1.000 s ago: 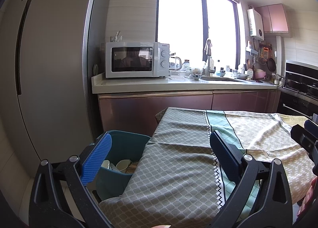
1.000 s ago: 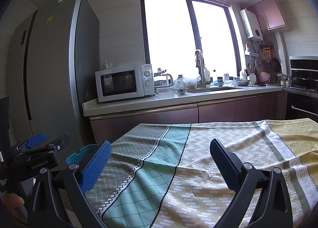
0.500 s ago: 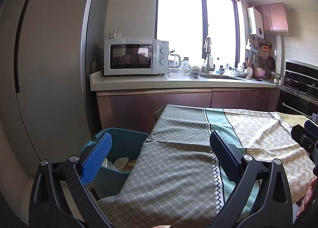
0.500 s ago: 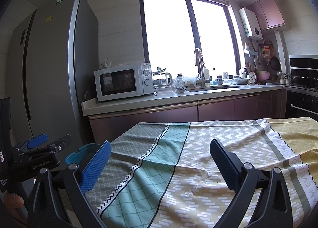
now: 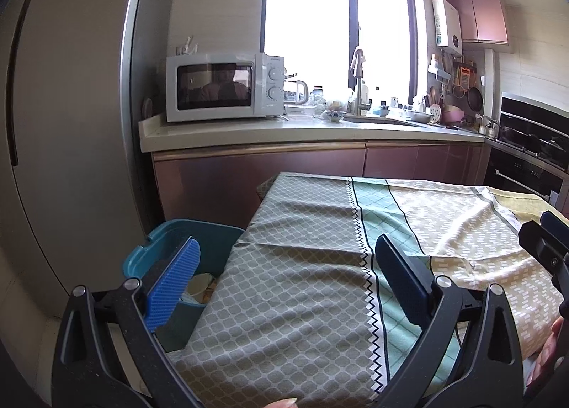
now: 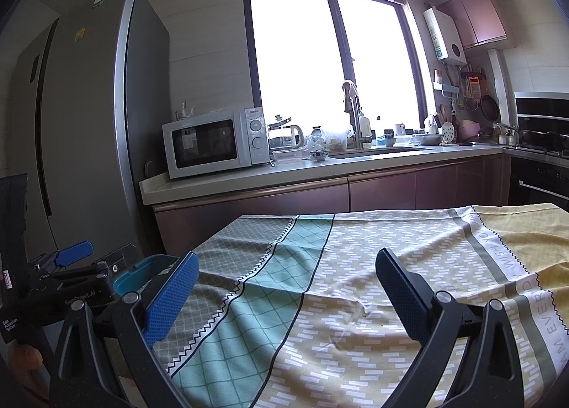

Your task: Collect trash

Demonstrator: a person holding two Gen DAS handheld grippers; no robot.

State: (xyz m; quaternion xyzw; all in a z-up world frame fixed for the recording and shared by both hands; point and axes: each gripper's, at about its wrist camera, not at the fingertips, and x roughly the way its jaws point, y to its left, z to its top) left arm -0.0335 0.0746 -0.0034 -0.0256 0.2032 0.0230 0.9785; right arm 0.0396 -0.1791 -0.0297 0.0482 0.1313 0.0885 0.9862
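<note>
Grippers both stand wide apart and hold nothing. The left gripper (image 5: 284,276) hangs over the near left corner of the table, one blue finger (image 5: 174,283) over the bin (image 5: 167,240), the other over the tablecloth (image 5: 306,301). The right gripper (image 6: 284,290) hangs over the middle of the cloth, above its yellow part. The teal bin stands on the floor just beside the table's left edge, between table and fridge (image 5: 71,123); pale trash (image 5: 201,283) lies inside it, what kind I cannot tell. Beyond the table runs the counter (image 5: 249,132), with a microwave (image 5: 224,91) at its left end and a sink (image 5: 384,120) under the window.
</note>
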